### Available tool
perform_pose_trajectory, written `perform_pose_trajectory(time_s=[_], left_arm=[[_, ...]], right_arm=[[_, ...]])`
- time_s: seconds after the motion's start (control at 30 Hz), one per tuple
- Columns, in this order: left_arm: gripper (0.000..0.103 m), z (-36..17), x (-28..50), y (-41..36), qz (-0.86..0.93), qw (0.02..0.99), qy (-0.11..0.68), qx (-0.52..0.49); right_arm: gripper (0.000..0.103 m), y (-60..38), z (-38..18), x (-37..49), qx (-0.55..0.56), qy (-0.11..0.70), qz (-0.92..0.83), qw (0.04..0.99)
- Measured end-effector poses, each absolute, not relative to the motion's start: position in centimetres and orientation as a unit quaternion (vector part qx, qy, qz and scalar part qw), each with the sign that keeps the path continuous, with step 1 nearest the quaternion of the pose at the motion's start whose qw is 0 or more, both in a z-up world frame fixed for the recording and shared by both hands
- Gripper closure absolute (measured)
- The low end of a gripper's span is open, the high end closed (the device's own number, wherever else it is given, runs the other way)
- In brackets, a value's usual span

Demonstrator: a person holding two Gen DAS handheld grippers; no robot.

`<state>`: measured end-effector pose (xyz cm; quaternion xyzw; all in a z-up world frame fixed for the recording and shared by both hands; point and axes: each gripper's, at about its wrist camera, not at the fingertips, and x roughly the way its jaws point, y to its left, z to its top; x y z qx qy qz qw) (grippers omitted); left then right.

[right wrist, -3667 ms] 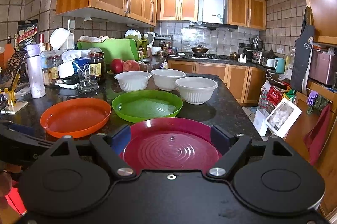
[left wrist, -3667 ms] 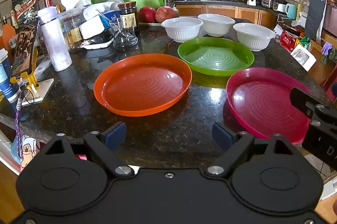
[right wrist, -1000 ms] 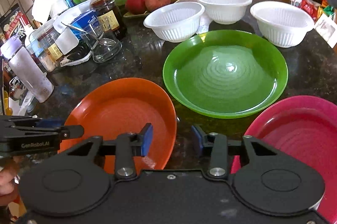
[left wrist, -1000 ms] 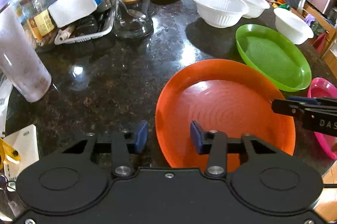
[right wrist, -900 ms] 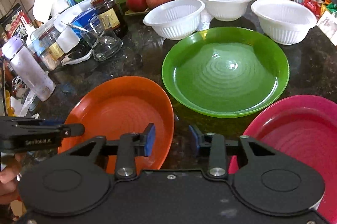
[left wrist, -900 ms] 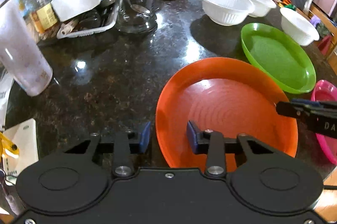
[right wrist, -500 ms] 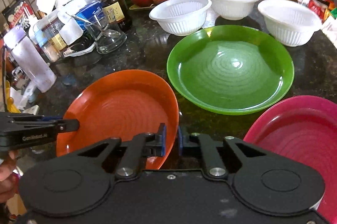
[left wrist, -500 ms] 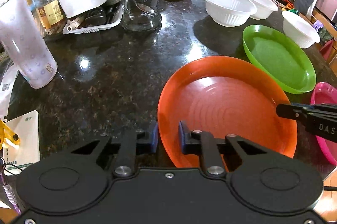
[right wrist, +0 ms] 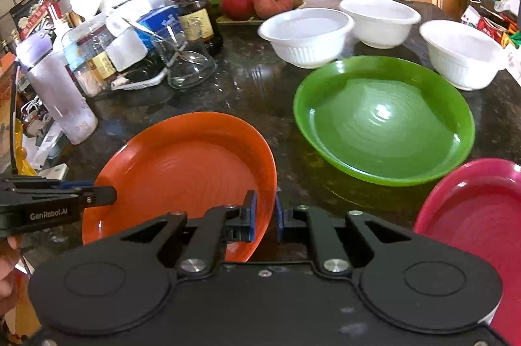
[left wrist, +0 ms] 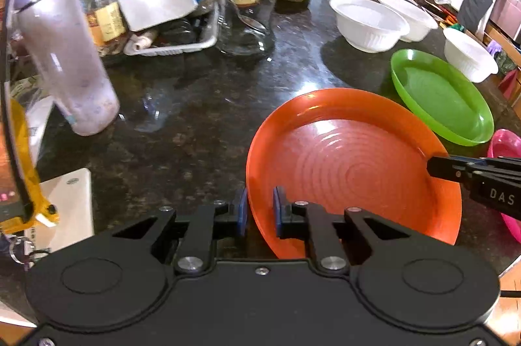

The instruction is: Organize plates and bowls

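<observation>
The orange plate (left wrist: 355, 163) is round and shallow with a raised rim and fine concentric rings pressed into its glossy floor, where a ceiling light glints. It sits at the near edge of the dark speckled stone desk (left wrist: 202, 115), and whether it rests flat or is lifted a little cannot be told. The left gripper (left wrist: 259, 211) has its blue-padded fingers (left wrist: 241, 211) drawn almost together on the plate's near-left rim, one pad outside the rim and one inside, so the rim is pinched between them. The right gripper (right wrist: 265, 215) grips the opposite side of the same plate, its fingers (right wrist: 252, 215) nearly closed with the right rim clamped between the pads; in the left wrist view its black tips reach onto the plate's right edge. Both pairs of jaws have just closed in on that rim. Just to the right and farther back lies a green plate (right wrist: 384, 121) of the same ringed shape, and to the near right a pink plate (right wrist: 478, 225), cut off by the picture's edge. Beyond the green plate stand three white ribbed bowls (right wrist: 306, 35) in a row, apart from one another. At the far left a glass bowl (left wrist: 247, 20) holding a spoon stands beside a crowded white tray.
</observation>
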<state>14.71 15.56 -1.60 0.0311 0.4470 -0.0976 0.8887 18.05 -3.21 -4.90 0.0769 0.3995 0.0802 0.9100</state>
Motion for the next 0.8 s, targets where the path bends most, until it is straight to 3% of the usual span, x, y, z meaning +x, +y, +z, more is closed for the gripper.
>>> perform_pose_trajectory(time_s=[0.8], left_arm=[[0.082,-2.3,13.7,20.2,-0.078,0.884,0.461,0.007]], right_arm=[[0.083,0.4,-5.1,20.1,0.049,0.406,0.118,0.905]])
